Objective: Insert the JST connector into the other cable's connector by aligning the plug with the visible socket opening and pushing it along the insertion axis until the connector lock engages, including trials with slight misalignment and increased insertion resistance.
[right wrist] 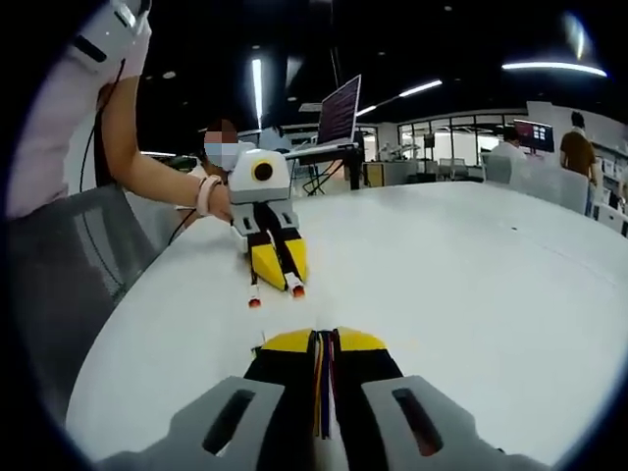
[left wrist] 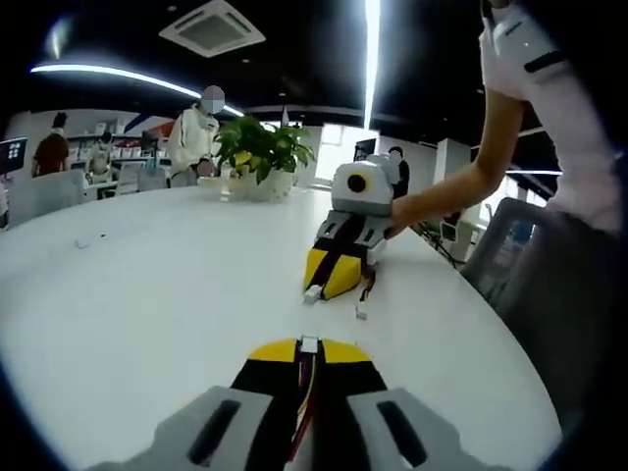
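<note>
Left gripper (left wrist: 310, 345) clamped narrowly on a cable with red and yellow wires (left wrist: 305, 392), white JST connector (left wrist: 310, 343) poking out past the yellow jaw tips. Pointed across the white table (left wrist: 147, 294) toward the right gripper (left wrist: 332, 283), well apart from it.

Right gripper (right wrist: 324, 339) likewise pinched on a multicoloured cable (right wrist: 324, 392), wires running between the shut jaws. Seen from the left gripper view, a small white connector (left wrist: 313, 292) at its tips, resting near the table surface, and a loose wire end (left wrist: 361, 312) just beside it. Opposite gripper (right wrist: 277, 278) seen facing it.

Farther along the table, a potted plant (left wrist: 260, 152); beyond the table, people (left wrist: 193, 137) standing. Grey chair (left wrist: 520, 255) beside the table edge, near the person's arm (left wrist: 461, 186).
</note>
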